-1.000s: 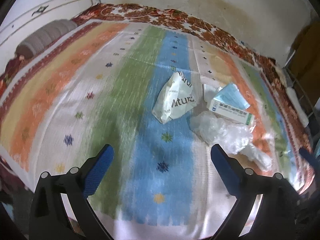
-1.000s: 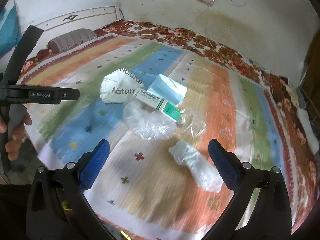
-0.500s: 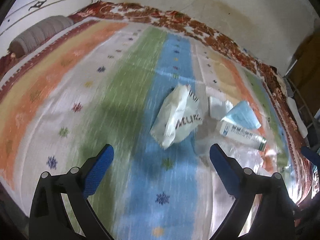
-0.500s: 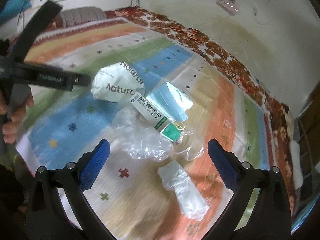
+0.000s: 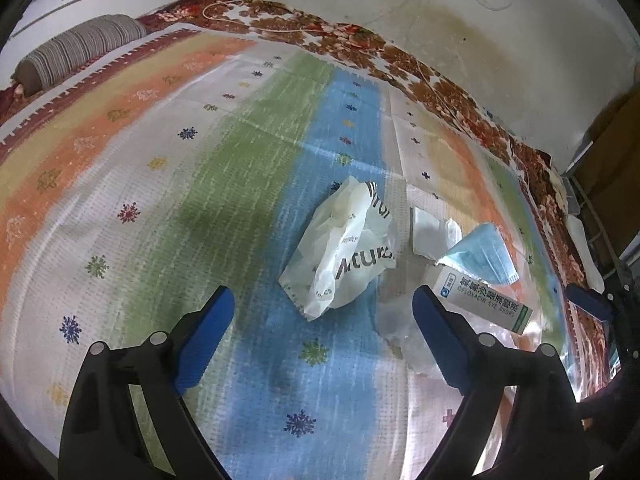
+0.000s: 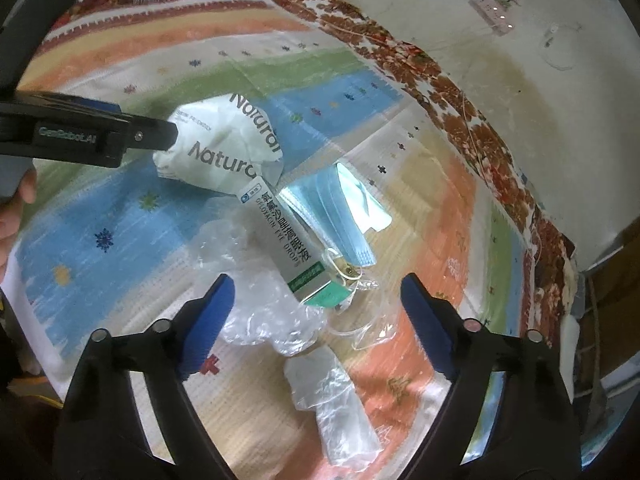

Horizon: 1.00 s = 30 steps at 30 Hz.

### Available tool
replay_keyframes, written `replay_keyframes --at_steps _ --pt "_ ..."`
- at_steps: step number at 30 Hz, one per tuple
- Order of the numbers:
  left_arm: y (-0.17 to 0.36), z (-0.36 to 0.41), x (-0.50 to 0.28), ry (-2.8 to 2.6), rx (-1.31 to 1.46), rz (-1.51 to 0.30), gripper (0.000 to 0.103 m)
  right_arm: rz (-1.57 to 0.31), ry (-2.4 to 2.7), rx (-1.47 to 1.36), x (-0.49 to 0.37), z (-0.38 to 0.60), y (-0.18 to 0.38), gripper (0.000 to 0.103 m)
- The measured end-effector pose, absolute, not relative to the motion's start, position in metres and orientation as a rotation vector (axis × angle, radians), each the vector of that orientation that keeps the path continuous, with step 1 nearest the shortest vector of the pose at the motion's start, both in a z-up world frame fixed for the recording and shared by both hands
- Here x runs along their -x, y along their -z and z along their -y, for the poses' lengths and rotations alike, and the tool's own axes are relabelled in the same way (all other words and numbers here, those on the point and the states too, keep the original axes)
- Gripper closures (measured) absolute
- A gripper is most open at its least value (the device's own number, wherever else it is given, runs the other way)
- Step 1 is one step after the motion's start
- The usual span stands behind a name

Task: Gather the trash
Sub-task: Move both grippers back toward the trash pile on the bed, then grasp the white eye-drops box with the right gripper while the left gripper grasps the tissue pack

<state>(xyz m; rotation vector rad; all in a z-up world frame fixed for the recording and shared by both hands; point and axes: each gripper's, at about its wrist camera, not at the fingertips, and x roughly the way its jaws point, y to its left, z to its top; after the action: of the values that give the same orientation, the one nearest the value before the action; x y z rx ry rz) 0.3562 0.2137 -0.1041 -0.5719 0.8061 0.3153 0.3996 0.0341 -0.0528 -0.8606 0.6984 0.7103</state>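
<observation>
Left gripper (image 5: 324, 320) spread, empty, white bag (image 5: 344, 252) just ahead on bedspread (image 5: 160, 184). Right gripper (image 6: 316, 304) spread, empty, over clear plastic (image 6: 256, 280) and eye-drop box (image 6: 292, 240). Suggest pinching 1 item low, avoiding fabric.

Ahead of my grippers lay a striped bedspread (image 5: 224, 184); a ribbed bolster (image 5: 80, 52) sat far left, a power strip (image 6: 494, 10) on the stained wall (image 5: 500, 40) beyond.
</observation>
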Motion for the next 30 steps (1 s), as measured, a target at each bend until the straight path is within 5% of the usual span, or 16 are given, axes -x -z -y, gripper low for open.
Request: replay_keyframes --at_steps 13,19,25,27,30 --pt "0.118 -0.216 -0.371 -0.327 0.549 -0.808 0.018 -0.744 -0.725 1.015 -0.413 -0.068 0.072 0.035" --pt "0.124 -0.225 -0.378 -0.309 0.545 -0.823 0.025 -0.825 -0.73 0.984 -0.424 -0.071 0.079 0.053" --pt "0.136 -0.218 -0.389 -0.283 0.516 -0.839 0.048 -0.861 -0.714 0.963 -0.43 -0.068 0.089 0.069" --pt "0.141 -0.213 -0.394 -0.25 0.515 -0.859 0.075 -0.855 -0.71 0.952 -0.43 -0.066 0.089 0.071" --pt "0.142 -0.205 -0.392 -0.245 0.471 -0.859 0.09 -0.84 -0.716 0.933 -0.427 -0.062 0.087 0.073"
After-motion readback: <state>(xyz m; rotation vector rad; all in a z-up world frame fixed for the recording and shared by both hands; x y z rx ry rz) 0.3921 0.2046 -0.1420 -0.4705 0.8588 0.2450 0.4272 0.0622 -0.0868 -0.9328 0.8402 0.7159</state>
